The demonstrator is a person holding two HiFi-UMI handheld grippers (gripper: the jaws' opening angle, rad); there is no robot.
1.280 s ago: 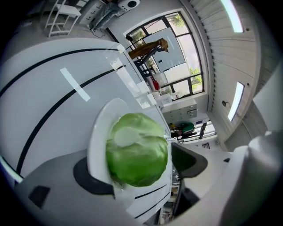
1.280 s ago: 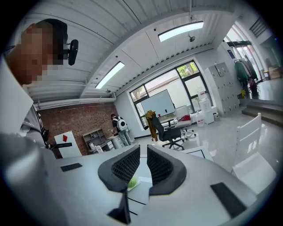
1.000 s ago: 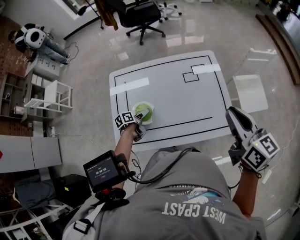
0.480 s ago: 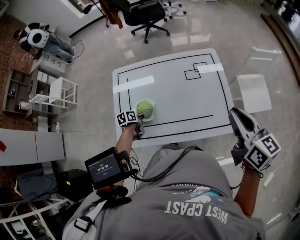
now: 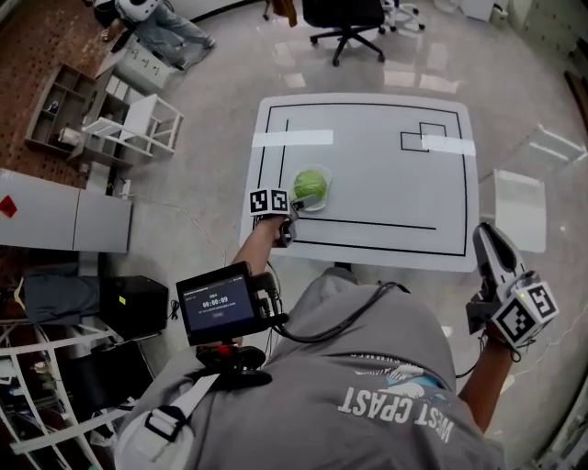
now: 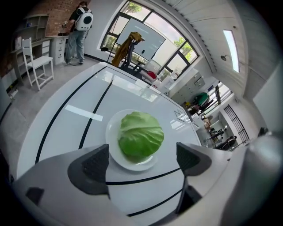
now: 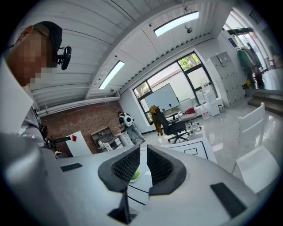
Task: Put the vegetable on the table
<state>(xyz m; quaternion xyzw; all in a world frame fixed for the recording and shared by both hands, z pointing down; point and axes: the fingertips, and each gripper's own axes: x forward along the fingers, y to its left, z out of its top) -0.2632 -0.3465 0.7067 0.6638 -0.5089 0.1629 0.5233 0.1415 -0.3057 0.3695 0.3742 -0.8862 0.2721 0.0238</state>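
1. The cabbage (image 6: 141,133) is faced at close range by the left gripper (image 6: 142,162), whose jaws are spread wide with nothing gripped between them.
2. In the left gripper view the cabbage is centred on the gap and lies just beyond the jaw tips, apart from both. Only the near rim of its white plate (image 6: 113,145) is framed between the pads.
3. The underside of the cabbage is hidden by the plate on which it is seated.
4. In the head view the left gripper (image 5: 286,228) is found at the near left part of the table (image 5: 377,174). Its jaws are largely covered by the marker cube and are too small to be read there.
5. The cabbage (image 5: 310,184) and plate (image 5: 324,204) are placed just beyond that gripper, inside the black outline drawn on the table top.
6. The right gripper (image 5: 484,231) is held off the table's near right corner, over the floor, well apart from the cabbage.
7. In its own view the jaws of the right gripper (image 7: 143,165) are drawn close, with only a slim gap left, and nothing is held.
8. Through that gap only a sliver of green and plate can be made out; the rest is masked by the jaws.
9. Beyond the table, an office chair (image 5: 354,18) is cut off by the top edge of the head view.
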